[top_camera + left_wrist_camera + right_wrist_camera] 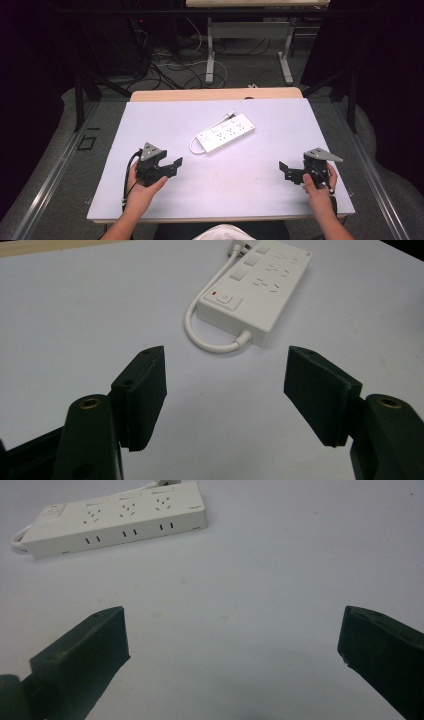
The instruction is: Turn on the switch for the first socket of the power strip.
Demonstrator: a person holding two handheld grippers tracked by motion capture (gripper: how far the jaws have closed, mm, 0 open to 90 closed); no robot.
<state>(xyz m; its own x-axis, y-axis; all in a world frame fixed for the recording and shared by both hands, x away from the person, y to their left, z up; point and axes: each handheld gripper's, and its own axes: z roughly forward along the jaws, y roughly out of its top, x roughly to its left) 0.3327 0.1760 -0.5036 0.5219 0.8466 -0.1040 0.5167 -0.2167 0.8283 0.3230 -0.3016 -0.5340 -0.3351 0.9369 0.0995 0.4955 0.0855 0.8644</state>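
A white power strip (226,133) lies at an angle in the middle of the white table top (280,125), with its short cord looped at its near left end. My left gripper (172,167) rests low at the front left, held by a hand, open and holding nothing. In the left gripper view the power strip (255,287) lies ahead of the left gripper (225,375), switch end nearest. At the front right, my right gripper (287,172) is also open and holds nothing. The right gripper view shows the power strip (115,517) far ahead and to the left of the right gripper (232,640).
A wooden table edge (215,94) shows beyond the white sheet. Farther back stand another table's grey legs (210,60) and a tangle of cables (165,65) on the floor. Dark frames flank the table on both sides.
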